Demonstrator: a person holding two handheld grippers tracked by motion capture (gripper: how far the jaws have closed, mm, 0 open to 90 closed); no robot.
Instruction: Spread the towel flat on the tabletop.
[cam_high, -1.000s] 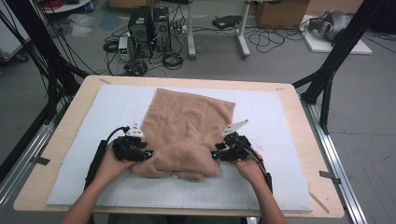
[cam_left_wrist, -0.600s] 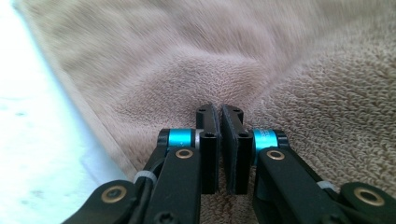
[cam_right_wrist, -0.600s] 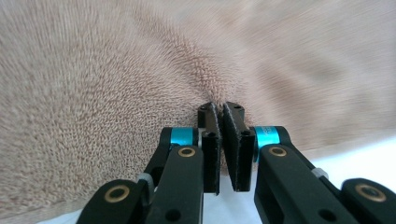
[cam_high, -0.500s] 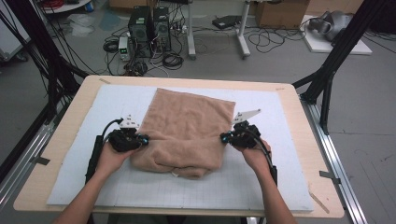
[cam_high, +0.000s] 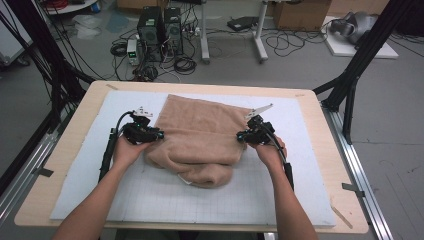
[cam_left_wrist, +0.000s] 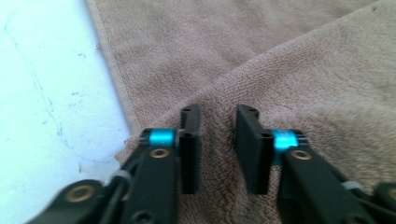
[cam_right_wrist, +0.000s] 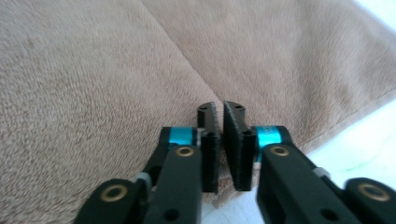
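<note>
1. High view gives me the counter (cam_high: 320, 115) first: a pale wooden top with a white gridded mat (cam_high: 165, 197) laid over most of it.
2. On that mat, about the middle, lies the tan towel (cam_high: 200, 137), partly folded, with a thick rolled fold bulging toward my side and a flatter layer spread toward the far edge.
3. My left hand-held gripper (cam_high: 152, 135) sits at the towel's left edge, touching the cloth. In the left gripper view, the left hand-held gripper (cam_left_wrist: 217, 149) has its jaws parted with a clear gap, towel pile showing between them, and the towel (cam_left_wrist: 280, 60) running ahead and to the right, its hem just left of the jaws against the white mat (cam_left_wrist: 42, 93).
4. My right hand-held gripper (cam_high: 243, 135) meets the towel's right edge. In the right gripper view, the right hand-held gripper (cam_right_wrist: 220, 147) has its jaws nearly together, a thin slit left; I cannot tell whether cloth is pinched. The towel (cam_right_wrist: 93, 84) spreads ahead, a fold line running diagonally up from the jaws.
</note>
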